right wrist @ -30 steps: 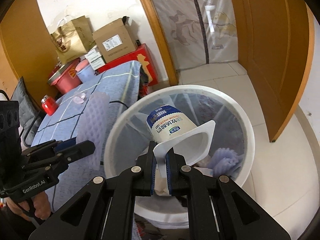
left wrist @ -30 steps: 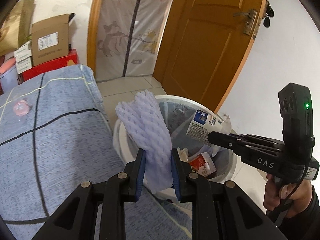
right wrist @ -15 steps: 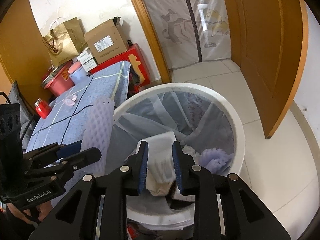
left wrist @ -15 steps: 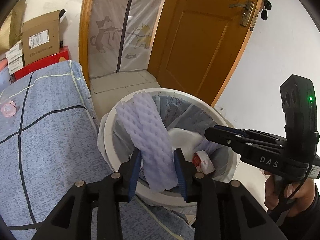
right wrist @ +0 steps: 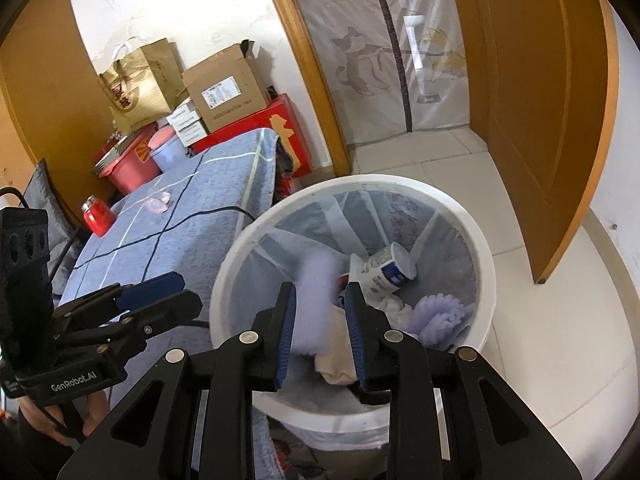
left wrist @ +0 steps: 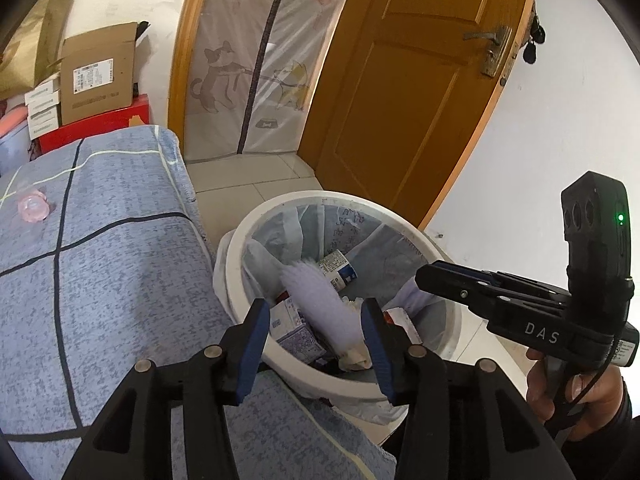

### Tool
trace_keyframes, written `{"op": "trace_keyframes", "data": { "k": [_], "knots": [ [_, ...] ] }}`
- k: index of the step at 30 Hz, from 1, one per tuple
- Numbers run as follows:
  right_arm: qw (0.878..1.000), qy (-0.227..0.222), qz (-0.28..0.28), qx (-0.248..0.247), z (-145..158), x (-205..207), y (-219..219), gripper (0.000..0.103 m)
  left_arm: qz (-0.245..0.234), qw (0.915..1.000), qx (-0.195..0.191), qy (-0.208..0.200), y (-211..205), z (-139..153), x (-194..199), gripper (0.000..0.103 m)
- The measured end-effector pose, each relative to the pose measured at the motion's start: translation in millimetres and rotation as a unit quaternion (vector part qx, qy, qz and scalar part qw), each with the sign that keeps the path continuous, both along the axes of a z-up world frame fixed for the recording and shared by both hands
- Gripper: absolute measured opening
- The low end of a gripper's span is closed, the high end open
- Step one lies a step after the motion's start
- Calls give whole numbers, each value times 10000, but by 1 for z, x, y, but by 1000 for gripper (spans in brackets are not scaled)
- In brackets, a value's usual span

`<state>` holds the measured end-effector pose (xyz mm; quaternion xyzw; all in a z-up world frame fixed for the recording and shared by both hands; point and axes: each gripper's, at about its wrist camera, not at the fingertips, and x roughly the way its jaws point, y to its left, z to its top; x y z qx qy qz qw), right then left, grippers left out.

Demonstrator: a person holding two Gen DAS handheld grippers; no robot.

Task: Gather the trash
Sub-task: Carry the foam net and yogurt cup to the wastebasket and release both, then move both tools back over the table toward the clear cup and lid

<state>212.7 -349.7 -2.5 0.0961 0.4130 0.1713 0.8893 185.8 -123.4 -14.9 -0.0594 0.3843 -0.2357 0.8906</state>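
Observation:
A white trash bin point(left wrist: 240, 272) with a clear liner stands on the floor beside the table; it also shows in the right wrist view point(right wrist: 476, 232). My left gripper point(left wrist: 314, 338) is open above the bin's near rim. A lilac foam net point(left wrist: 320, 304) lies loose in the bin between its fingers, blurred in the right wrist view point(right wrist: 316, 284). My right gripper point(right wrist: 320, 328) is open and empty over the bin. A white and blue yogurt cup point(right wrist: 386, 270) lies on its side inside the bin, with another foam net point(right wrist: 440, 316) and small cartons point(left wrist: 294, 328).
A table with a blue checked cloth point(left wrist: 100, 264) lies left of the bin, with a pink plastic piece point(left wrist: 32, 208) and a red jar point(right wrist: 96, 216) on it. Cardboard boxes point(right wrist: 224, 88) are stacked behind. An orange door point(left wrist: 408, 92) stands open at the right.
My right gripper opened and the yogurt cup fell into the bin. My left gripper then opened and the foam net dropped into the bin.

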Motion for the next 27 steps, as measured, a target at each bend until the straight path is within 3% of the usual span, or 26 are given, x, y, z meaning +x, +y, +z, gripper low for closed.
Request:
{"op": "trace_keyframes", "data": {
  "k": [9,27],
  "knots": [
    [9995,-183,243,1,13,-14,17,26,360,9989,-193,-214,30,16,-26,47],
    [9946,-311,989,92,24,-31,77,28,1224,9918,25,-361,96,23,-62,47]
  ]
}}
